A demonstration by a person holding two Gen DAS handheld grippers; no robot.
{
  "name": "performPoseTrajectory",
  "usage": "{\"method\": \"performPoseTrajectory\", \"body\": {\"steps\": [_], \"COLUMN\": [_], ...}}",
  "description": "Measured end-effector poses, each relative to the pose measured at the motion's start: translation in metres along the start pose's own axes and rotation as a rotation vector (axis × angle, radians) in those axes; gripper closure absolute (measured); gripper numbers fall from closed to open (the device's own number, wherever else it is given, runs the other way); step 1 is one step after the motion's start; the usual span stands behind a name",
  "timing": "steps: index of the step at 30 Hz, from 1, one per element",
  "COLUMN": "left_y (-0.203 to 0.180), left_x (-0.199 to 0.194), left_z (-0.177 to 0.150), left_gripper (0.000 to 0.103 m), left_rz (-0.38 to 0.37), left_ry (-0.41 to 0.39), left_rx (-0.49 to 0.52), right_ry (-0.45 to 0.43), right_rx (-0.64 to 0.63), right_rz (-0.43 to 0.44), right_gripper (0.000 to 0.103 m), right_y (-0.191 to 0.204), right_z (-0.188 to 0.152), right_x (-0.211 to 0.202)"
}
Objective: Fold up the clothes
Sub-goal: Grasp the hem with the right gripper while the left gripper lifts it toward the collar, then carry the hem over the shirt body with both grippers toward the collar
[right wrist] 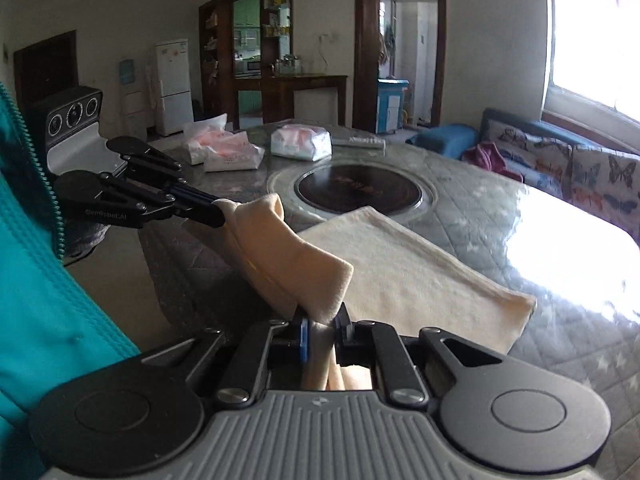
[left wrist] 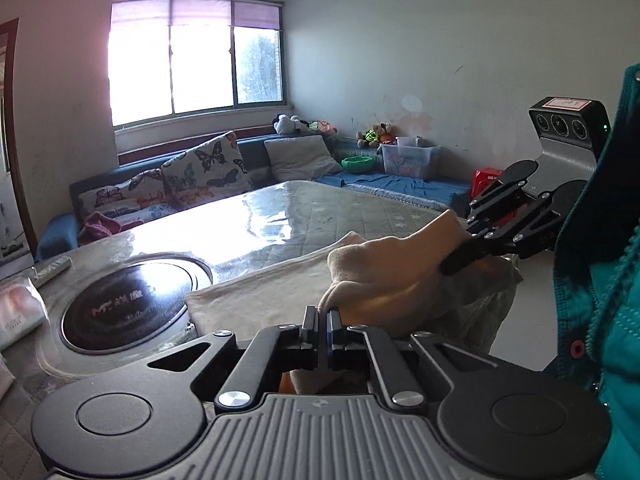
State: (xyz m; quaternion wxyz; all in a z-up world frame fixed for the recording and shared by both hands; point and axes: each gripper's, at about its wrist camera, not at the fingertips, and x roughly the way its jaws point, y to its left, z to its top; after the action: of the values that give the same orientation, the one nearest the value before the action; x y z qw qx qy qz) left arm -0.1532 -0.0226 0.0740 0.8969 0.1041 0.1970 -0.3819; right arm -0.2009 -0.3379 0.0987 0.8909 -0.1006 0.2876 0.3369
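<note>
A cream cloth (left wrist: 272, 292) (right wrist: 404, 272) lies partly flat on the quilted table, its near edge lifted off the surface. My left gripper (left wrist: 323, 320) is shut on one corner of that raised edge; in the right wrist view the left gripper (right wrist: 218, 210) pinches the cloth from the left. My right gripper (right wrist: 322, 326) is shut on the other corner, and in the left wrist view the right gripper (left wrist: 450, 264) grips it from the right. The cloth between the two grippers sags in a fold.
A round black hotplate (left wrist: 128, 304) (right wrist: 358, 192) is set into the table (right wrist: 520, 220) beyond the cloth. Plastic packets (right wrist: 300, 142) lie at the table's far side. A person's teal jacket (right wrist: 48, 300) is close by. A sofa with butterfly cushions (left wrist: 204, 172) stands under the window.
</note>
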Motion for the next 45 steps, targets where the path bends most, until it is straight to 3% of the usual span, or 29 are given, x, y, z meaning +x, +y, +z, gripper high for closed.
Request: {"method": "performPoseTrajectory", "body": {"steps": [11,14,18,22,24,26,27,29,32,36,41,45], "left_y": [0.048,0.068,0.092,0.105,0.112,0.118,0.121,0.115,0.101,0.081,0.086,0.095], "left_x": [0.061,0.101,0.159,0.194,0.195,0.193,0.190,0.181,0.171,0.182,0.203,0.211], "left_z": [0.044,0.050,0.045,0.027,0.024,0.023,0.024,0.029,0.040,0.045,0.040,0.034], "left_gripper": [0.099,0.099,0.099,0.094,0.094,0.094,0.094,0.094,0.094,0.094,0.094,0.094], "left_rz": [0.026,0.058,0.104,0.152,0.180,0.204,0.213,0.194,0.153,0.057,0.061,0.068], "left_ry": [-0.021,0.024,0.112,0.184,0.190,0.190,0.186,0.164,0.134,0.171,0.231,0.240], "left_rx": [-0.020,-0.027,-0.073,-0.127,-0.156,-0.188,-0.207,-0.226,-0.240,-0.243,-0.291,-0.321], "right_ry": [0.046,0.060,0.144,0.175,0.155,0.119,0.100,0.057,0.010,-0.002,0.015,0.033], "right_rx": [0.012,0.017,0.100,0.145,0.210,0.254,0.269,0.308,0.352,0.397,0.439,0.442], "right_rz": [-0.028,-0.036,-0.053,-0.178,-0.200,-0.236,-0.259,-0.259,-0.244,-0.188,-0.154,-0.181], "right_gripper": [0.093,0.093,0.092,0.082,0.077,0.062,0.061,0.061,0.050,0.050,0.050,0.051], "right_y": [-0.068,-0.088,-0.126,-0.145,-0.152,-0.155,-0.155,-0.154,-0.151,-0.152,-0.160,-0.161], "right_z": [0.054,0.069,0.078,0.055,0.043,0.036,0.032,0.028,0.025,0.022,0.021,0.019], "right_x": [0.041,0.054,0.107,0.149,0.152,0.146,0.141,0.126,0.109,0.105,0.116,0.128]}}
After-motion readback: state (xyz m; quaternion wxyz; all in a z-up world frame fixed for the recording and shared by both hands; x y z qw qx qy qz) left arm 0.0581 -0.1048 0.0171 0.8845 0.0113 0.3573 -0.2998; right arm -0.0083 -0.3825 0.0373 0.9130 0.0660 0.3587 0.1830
